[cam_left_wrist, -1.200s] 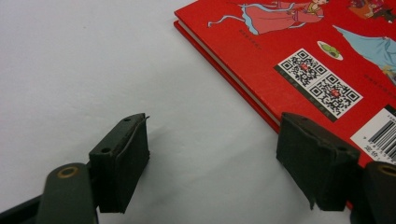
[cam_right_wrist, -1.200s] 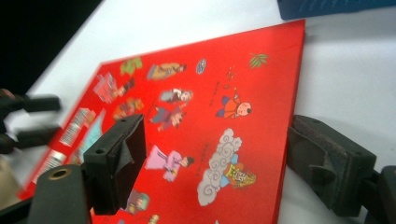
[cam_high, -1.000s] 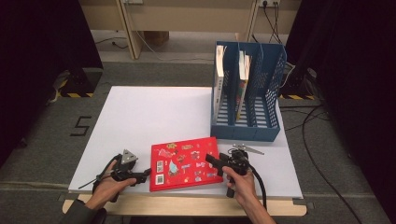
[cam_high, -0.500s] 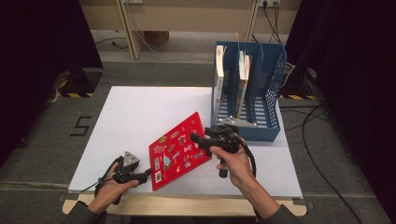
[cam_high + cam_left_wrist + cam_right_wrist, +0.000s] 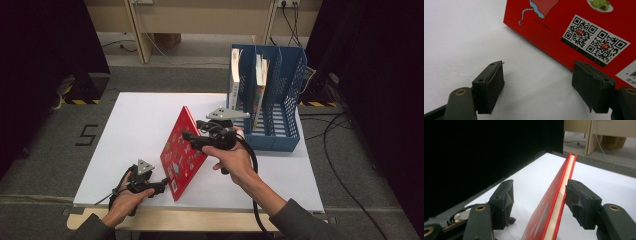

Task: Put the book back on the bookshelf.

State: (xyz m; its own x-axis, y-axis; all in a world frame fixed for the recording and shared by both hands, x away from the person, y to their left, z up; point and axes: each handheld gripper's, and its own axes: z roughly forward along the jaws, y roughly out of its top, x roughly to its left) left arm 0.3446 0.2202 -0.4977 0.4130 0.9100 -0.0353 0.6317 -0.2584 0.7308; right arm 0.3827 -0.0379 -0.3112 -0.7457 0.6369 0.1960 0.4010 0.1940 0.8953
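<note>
Red book [image 5: 181,152] stands steeply tilted on its lower edge on the white table [image 5: 135,125], its top edge raised toward the blue file rack [image 5: 280,107] behind it. The right gripper [image 5: 192,140] reaches in from the rack side at the book's upper edge, the person's forearm stretched up from the near table edge; its jaws straddle that edge and have just been closing, one pad [image 5: 580,202] against the pages, the other [image 5: 504,200] apart from the cover, so the book is not pinched. The left gripper [image 5: 162,186] lies low at the book's near bottom corner, jaws apart on bare table, having just been opening. Left of the book the tabletop lies open; books already stand in the rack. Grey carpet and dark curtains surround the table.
</note>
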